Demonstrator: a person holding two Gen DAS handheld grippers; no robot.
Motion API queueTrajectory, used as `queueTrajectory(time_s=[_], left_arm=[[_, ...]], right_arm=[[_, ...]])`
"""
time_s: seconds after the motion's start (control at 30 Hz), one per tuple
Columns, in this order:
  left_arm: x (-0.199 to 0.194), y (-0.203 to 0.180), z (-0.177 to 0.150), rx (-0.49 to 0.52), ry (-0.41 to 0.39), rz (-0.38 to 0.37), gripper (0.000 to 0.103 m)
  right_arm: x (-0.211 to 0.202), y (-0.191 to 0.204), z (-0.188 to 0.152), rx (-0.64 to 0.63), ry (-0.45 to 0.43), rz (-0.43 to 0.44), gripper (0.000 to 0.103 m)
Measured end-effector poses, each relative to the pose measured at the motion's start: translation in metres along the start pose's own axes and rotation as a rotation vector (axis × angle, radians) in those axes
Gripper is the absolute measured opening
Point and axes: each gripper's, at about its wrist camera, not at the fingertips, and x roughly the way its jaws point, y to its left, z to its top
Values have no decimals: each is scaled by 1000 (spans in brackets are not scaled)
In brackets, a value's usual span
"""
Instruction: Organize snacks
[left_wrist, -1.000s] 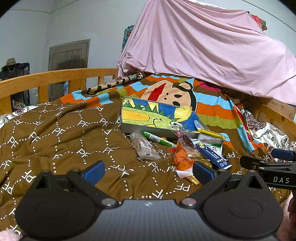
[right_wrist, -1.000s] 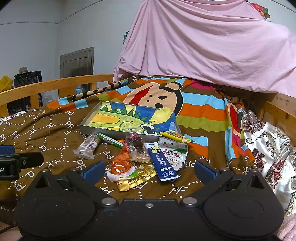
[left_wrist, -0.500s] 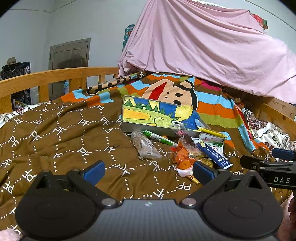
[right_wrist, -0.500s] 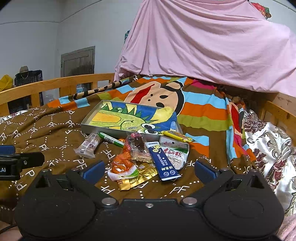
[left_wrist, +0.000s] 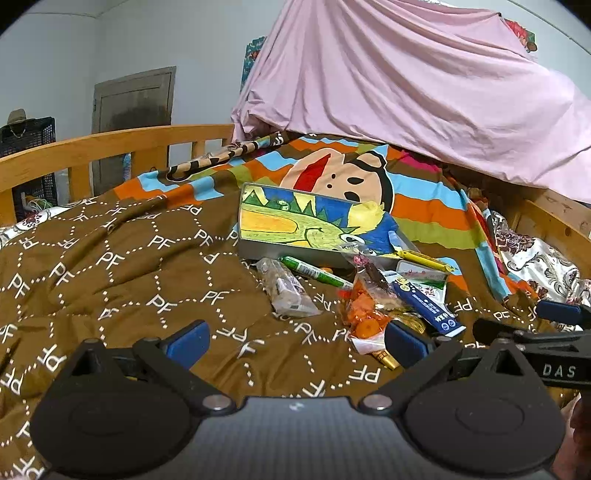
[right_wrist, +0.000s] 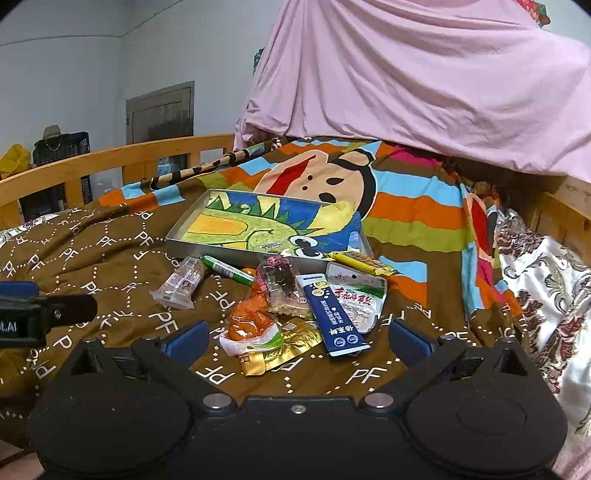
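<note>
A metal tray (right_wrist: 173, 243) with a dinosaur drawing lies on the bed; it shows too in the left wrist view as the tray (left_wrist: 280, 254). In front of it lies a pile of snacks: a clear-wrapped bar (right_wrist: 181, 282), a green stick (right_wrist: 225, 267), an orange packet (right_wrist: 247, 325), a gold packet (right_wrist: 284, 347), a blue sachet (right_wrist: 332, 314), a white pouch (right_wrist: 356, 293) and a yellow bar (right_wrist: 364, 262). My right gripper (right_wrist: 297, 338) stands open just before the pile. My left gripper (left_wrist: 295, 338) is open, to the left of the pile, near the clear bar (left_wrist: 286, 291).
A brown patterned blanket (left_wrist: 110, 266) and a striped cartoon blanket (right_wrist: 413, 206) cover the bed. A wooden rail (left_wrist: 110, 147) runs along the left and back. A pink sheet (right_wrist: 424, 74) drapes over something behind. Floral fabric (right_wrist: 535, 280) lies at the right.
Both grippers have crept slightly forward toward the snacks; the pile and the tray look a little nearer. Both stay open.
</note>
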Motion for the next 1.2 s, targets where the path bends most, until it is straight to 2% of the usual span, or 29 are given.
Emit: queueTrajectory(time_s=[0.43,0.57,0.73,0.93,1.0,1.13,1.2], left_arm=[[58,2,32,31,57,-3,103],[84,2,40,43,88,-9,103],[126,8,51,2,147,-14,103],[162,15,57,-7,160,-7,103],[170,14,56,10,166,-11,102],[180,5,50,112,137,-4,101],[186,1,50,131,156,-38,97]], right_arm=[[40,-6,14,-80,51,47,103],[62,-1,21,-103,72,83,103],[98,13,29,-103,112,157,102],[139,34,28,-107,167,195,102],[150,36,27,-83,188,222,100],[165,35,20,-76,222,245,95],[172,34,17,-77,239,242,91]])
